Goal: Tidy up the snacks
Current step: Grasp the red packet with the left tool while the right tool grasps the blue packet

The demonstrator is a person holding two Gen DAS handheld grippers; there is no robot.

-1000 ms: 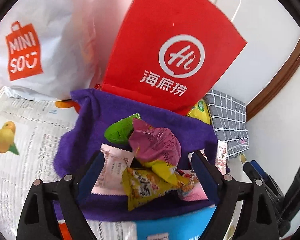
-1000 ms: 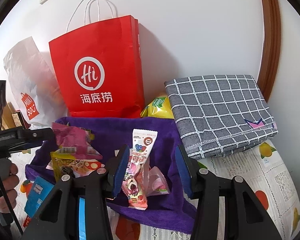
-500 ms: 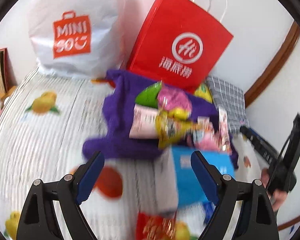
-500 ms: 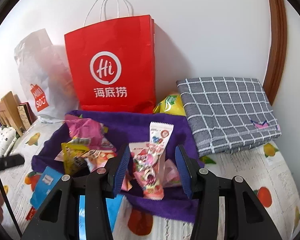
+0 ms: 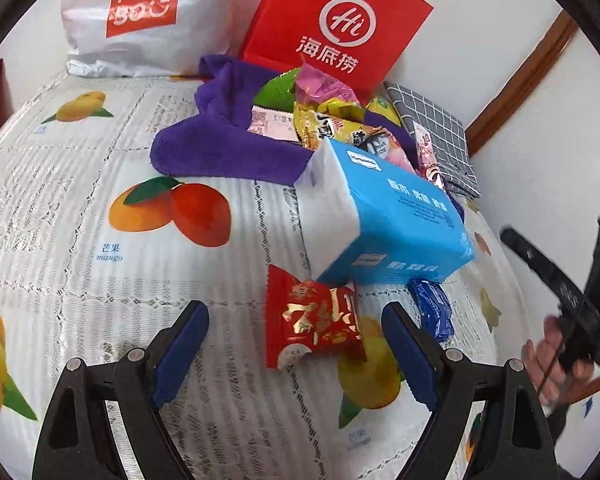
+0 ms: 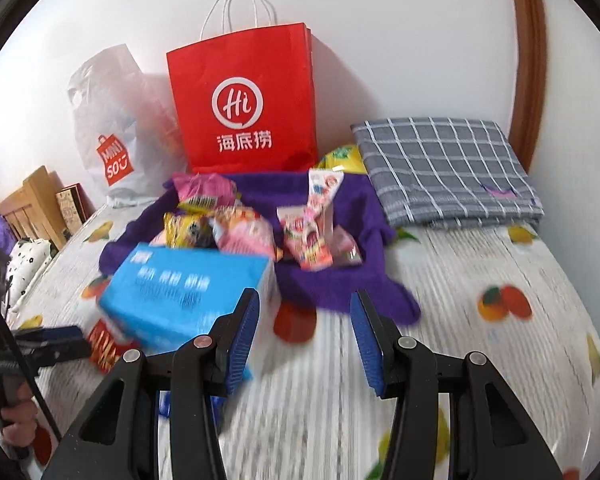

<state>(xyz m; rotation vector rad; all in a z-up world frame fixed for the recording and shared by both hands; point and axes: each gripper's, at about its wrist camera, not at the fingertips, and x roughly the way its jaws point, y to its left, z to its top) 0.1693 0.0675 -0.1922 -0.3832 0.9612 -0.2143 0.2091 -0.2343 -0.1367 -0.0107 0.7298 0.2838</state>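
Snacks, assorted, on a bed under a ribbed white fruit-print cover [image 5: 80, 208]. Left to right in the left wrist view: left hand-held gripper [image 5: 296, 354], blue-padded jaws spread wide and empty, with a glossy red foil snack packet with gold lettering [image 5: 312, 320] lying flat between them, crimped ends running left to right. Soft blue-and-white plastic tissue pack [image 5: 384, 216], block-shaped, long axis slanting from upper left to lower right, its near edge over the red packet's top. Small crinkled dark blue wrapper [image 5: 432, 308] just beside the pack's lower right corner. Behind: a heap of pink, yellow and green foil snack packets [image 5: 328, 116] on a rumpled purple plush towel [image 5: 204, 140]. Right hand-held gripper [image 6: 304, 340], part open, nothing between its pads.
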